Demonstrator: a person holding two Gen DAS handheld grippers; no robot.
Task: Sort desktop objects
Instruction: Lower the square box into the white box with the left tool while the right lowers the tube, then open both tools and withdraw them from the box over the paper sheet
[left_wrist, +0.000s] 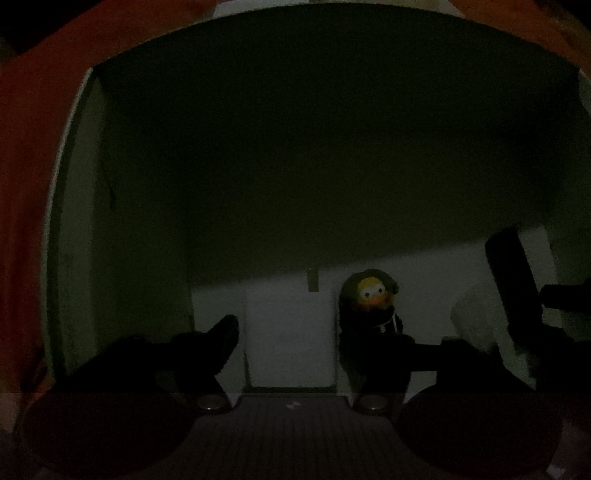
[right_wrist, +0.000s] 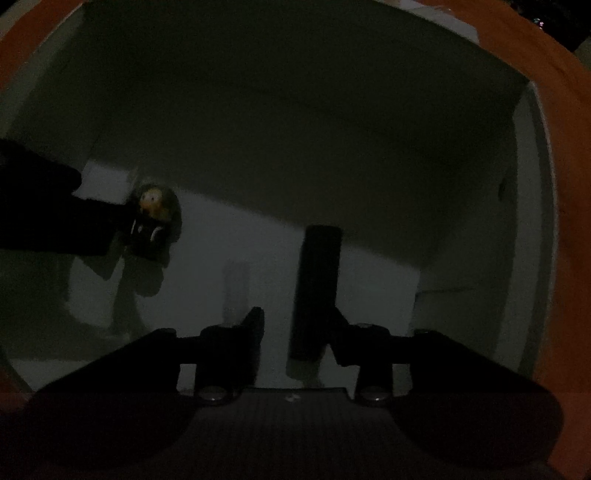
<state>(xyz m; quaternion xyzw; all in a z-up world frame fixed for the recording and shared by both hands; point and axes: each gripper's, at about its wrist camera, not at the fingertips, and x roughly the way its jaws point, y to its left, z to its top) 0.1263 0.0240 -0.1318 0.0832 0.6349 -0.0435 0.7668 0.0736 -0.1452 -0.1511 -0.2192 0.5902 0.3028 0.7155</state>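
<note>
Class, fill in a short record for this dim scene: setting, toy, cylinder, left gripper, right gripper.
setting: inside a pale box with an orange rim, very dark
toy: small yellow-faced duck figure in a dark hood, upright on the pale floor, beside the left gripper's right finger
cylinder: dark matte cylinder, lying on the floor between the right gripper's fingers
left gripper: open, nothing between the fingers
right gripper: open around the cylinder; contact cannot be told

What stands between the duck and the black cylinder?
A pale whitish thing, too dim to identify, stands between the duck and the cylinder. Both wrist views show it.
</note>
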